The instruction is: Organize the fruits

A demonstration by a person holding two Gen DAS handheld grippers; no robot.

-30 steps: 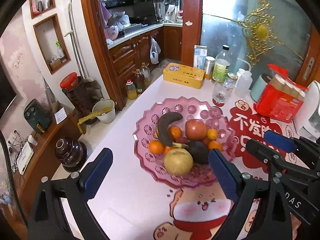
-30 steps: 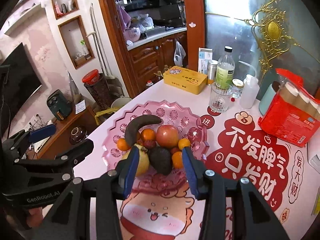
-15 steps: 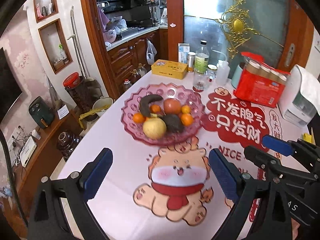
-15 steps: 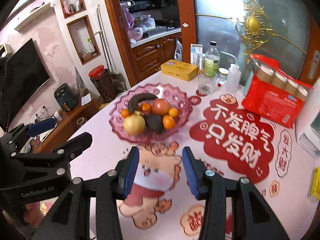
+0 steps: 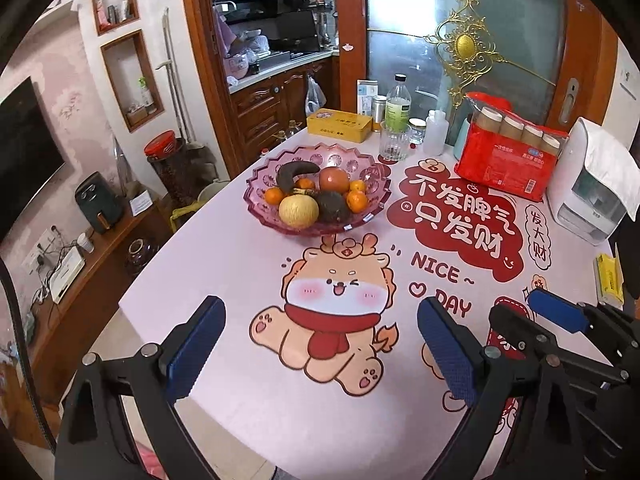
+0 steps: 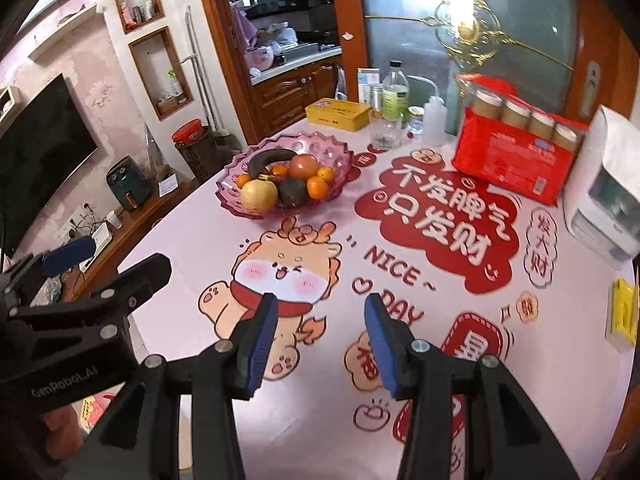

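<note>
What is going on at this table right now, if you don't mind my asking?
A person holds a pair of tongs in each hand over a pink cartoon-printed tablecloth, sorting fruit. The left tongs stand wide open and empty; the right tongs are open too, narrower, with nothing between them. All the fruit sits in the pink glass fruit bowl farther up the table: a blackened banana, a red apple, a yellow pear, a dark avocado and several small oranges. Neither pair touches anything.
</note>
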